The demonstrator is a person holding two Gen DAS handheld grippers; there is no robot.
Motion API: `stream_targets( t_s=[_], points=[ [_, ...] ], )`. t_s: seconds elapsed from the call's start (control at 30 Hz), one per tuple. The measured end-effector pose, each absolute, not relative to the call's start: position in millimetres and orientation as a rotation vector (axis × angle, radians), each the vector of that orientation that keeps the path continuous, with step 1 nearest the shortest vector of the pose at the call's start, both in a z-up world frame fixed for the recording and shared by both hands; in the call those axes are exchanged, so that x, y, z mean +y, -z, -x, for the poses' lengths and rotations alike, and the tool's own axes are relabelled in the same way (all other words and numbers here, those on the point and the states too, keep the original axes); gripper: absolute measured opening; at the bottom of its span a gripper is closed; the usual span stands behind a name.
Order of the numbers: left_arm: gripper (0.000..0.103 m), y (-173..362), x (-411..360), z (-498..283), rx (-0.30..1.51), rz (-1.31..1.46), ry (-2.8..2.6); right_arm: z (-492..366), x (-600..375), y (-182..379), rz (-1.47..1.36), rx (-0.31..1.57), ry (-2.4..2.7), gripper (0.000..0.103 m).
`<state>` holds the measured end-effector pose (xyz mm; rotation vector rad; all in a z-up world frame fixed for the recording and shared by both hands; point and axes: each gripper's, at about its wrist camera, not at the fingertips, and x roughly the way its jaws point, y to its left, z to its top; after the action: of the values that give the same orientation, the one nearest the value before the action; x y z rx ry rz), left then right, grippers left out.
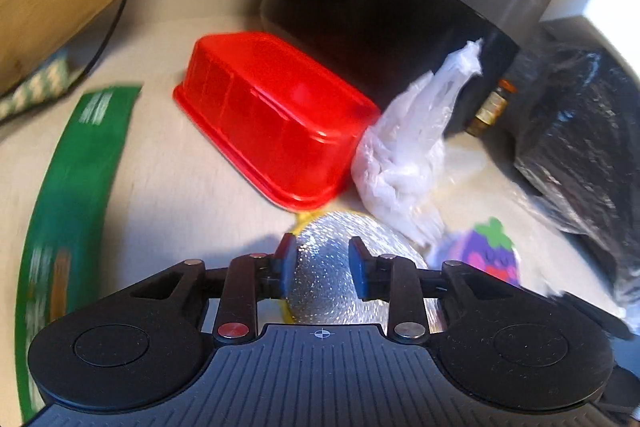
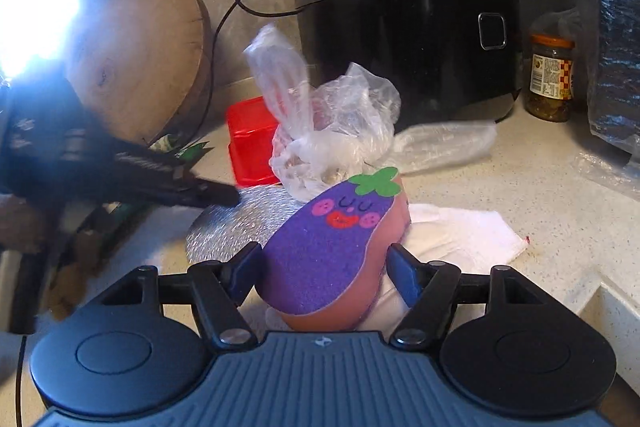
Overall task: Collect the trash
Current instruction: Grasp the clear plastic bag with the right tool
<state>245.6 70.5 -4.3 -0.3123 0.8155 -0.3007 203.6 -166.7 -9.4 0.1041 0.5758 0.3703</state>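
Note:
A round silver foil disc (image 1: 332, 267) lies on the counter; it also shows in the right wrist view (image 2: 236, 223). My left gripper (image 1: 322, 263) hovers over its edge with jaws open, nothing held; its fingers (image 2: 208, 193) reach in from the left in the right wrist view. My right gripper (image 2: 320, 275) is shut on a purple eggplant-shaped sponge (image 2: 328, 247), also visible in the left wrist view (image 1: 492, 255). A knotted clear plastic bag (image 2: 332, 135) sits behind the sponge (image 1: 408, 147). A white tissue (image 2: 460, 231) lies under the sponge.
A red plastic tub (image 1: 276, 115) lies upside down by a black rice cooker (image 2: 408, 27). A green wrapper (image 1: 72, 187), a wooden board (image 2: 136, 55), a jar (image 2: 550, 79), a black bag (image 1: 580, 135) and a sink edge (image 2: 608, 303) surround the area.

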Motion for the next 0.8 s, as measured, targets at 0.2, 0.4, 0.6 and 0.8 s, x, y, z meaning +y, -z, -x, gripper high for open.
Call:
stream_targets(
  t_s=[0.2, 0.4, 0.6, 0.8],
  points=[
    [0.032, -1, 85, -191, 0.883, 0.345, 0.402, -190, -183, 8, -0.115, 0.569, -0.408, 0.068],
    [0.03, -23, 86, -167, 0.738, 0.223, 0.28, -206, -173, -38, -0.059, 0.503, -0.383, 0.079],
    [0.03, -48, 95, -152, 0.602, 0.256, 0.263, -285, -129, -48, 0.005, 0.672, -0.377, 0.08],
    [0.03, -46, 97, -138, 0.635, 0.219, 0.336, -341, -101, -20, 0.077, 0.828, -0.304, 0.04]
  ],
)
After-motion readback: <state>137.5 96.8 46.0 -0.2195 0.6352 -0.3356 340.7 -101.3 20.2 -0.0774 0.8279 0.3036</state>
